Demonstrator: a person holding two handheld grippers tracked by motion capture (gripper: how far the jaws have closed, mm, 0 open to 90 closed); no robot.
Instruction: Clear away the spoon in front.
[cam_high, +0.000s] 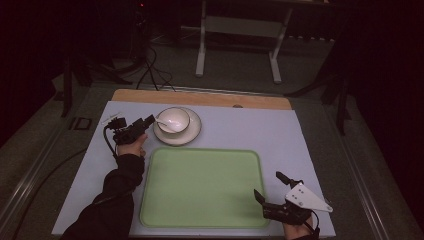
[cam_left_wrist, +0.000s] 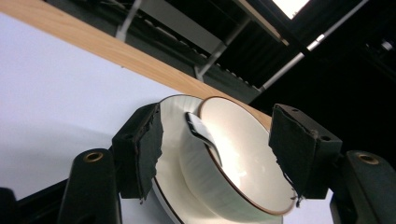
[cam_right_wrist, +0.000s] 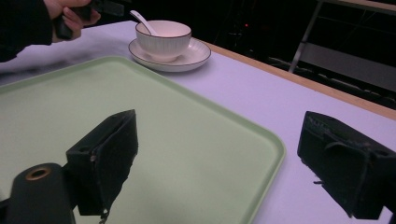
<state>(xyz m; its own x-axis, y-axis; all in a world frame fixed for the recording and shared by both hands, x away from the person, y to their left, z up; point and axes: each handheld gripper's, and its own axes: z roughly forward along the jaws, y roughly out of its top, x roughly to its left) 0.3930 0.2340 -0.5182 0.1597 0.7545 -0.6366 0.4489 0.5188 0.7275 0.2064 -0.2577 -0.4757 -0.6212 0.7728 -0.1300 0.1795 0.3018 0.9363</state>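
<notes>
Bare green tray (cam_high: 200, 187) mid-table; bowl (cam_high: 174, 119) on saucer (cam_high: 192, 134) close behind its far-left corner.

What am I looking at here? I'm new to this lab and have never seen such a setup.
A person sits at a table and holds a hand-operated two-jaw gripper in each hand. One picture is taken from above; each of the other two comes from a camera riding on a gripper, looking out between its black jaws. On the table lie an empty green tray and a white bowl with a spoon in it, standing on a saucer. The left gripper reaches toward the bowl and saucer, jaws apart and holding nothing. The right gripper sits open by the tray's near right corner, also holding nothing.
</notes>
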